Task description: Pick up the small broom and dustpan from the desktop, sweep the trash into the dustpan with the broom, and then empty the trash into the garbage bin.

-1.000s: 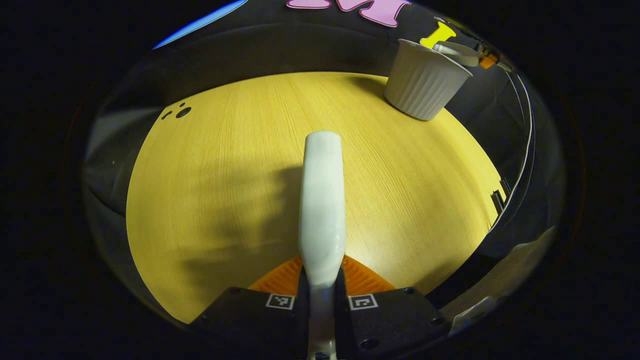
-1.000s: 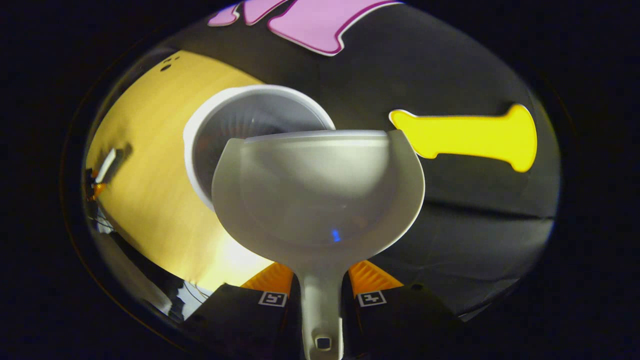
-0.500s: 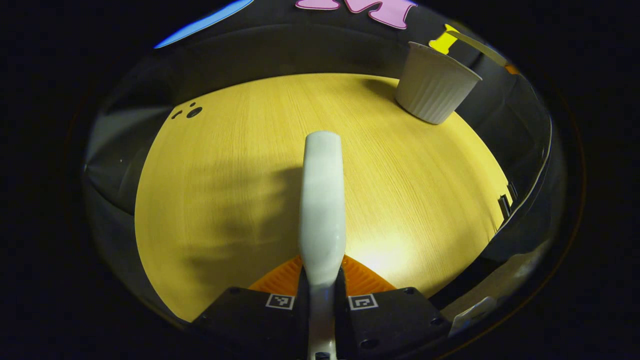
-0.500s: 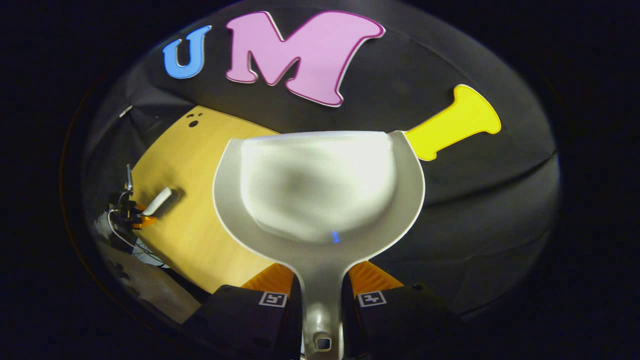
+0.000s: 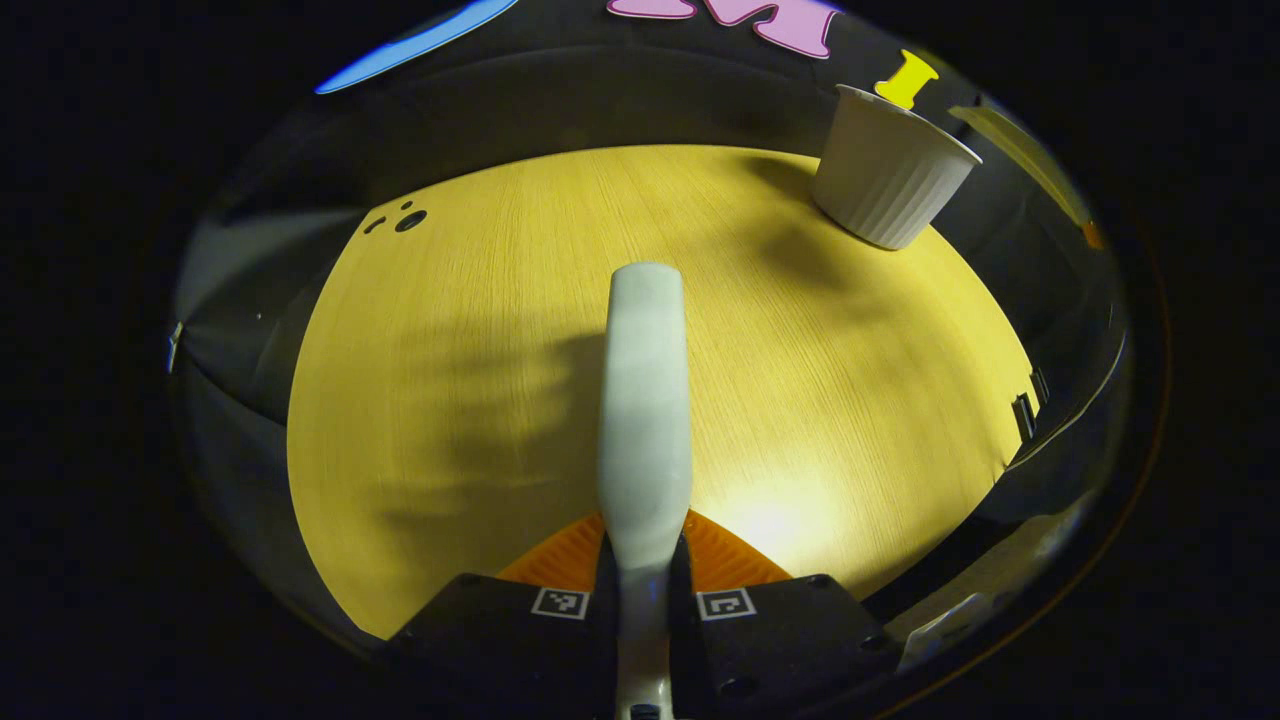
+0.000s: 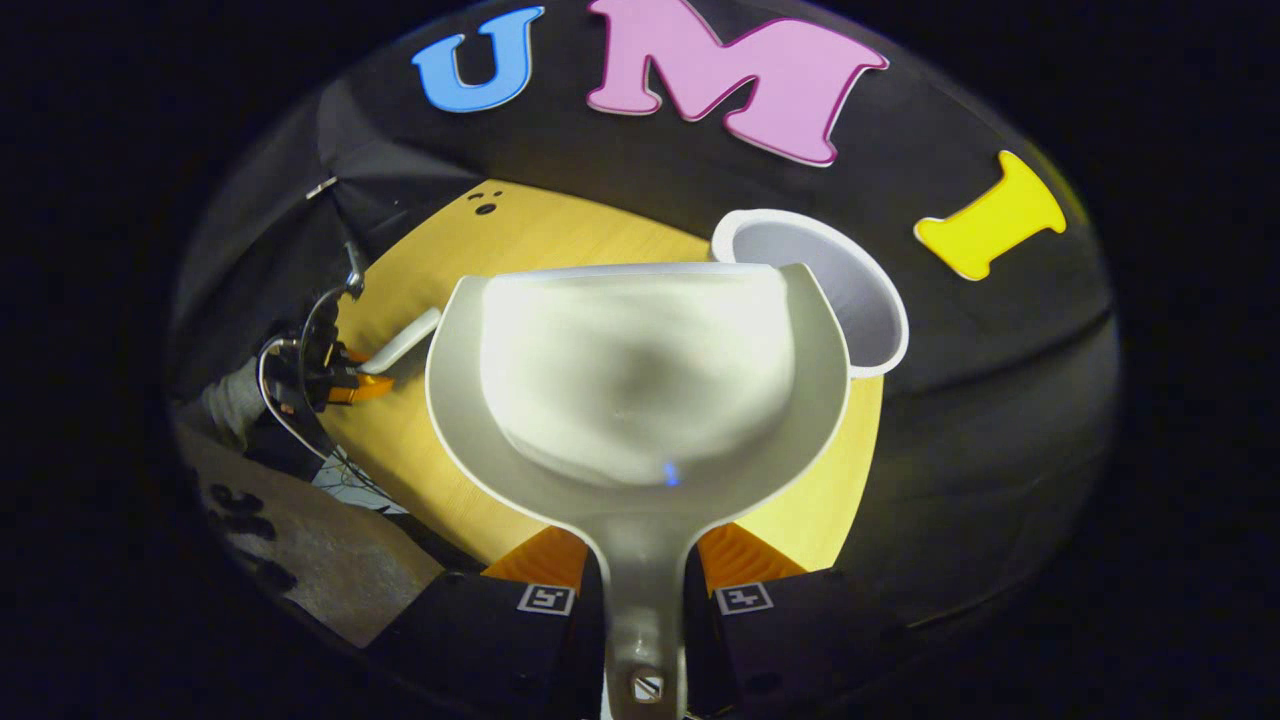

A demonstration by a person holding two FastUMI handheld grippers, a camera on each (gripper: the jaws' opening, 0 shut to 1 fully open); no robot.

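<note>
The pale plastic dustpan (image 6: 640, 390), seemingly emptied, is clamped by the right gripper (image 6: 645, 590) beside the white ribbed garbage bin (image 6: 850, 290), the white-handled small broom (image 5: 645, 400) gripped by the left gripper (image 5: 645, 590) above the wooden desktop (image 5: 450, 400).

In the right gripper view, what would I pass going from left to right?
Left gripper with the broom → dustpan → bin.

Left claw (image 5: 644, 590): black body, square coded markers, screws, ribbed pads.
</note>
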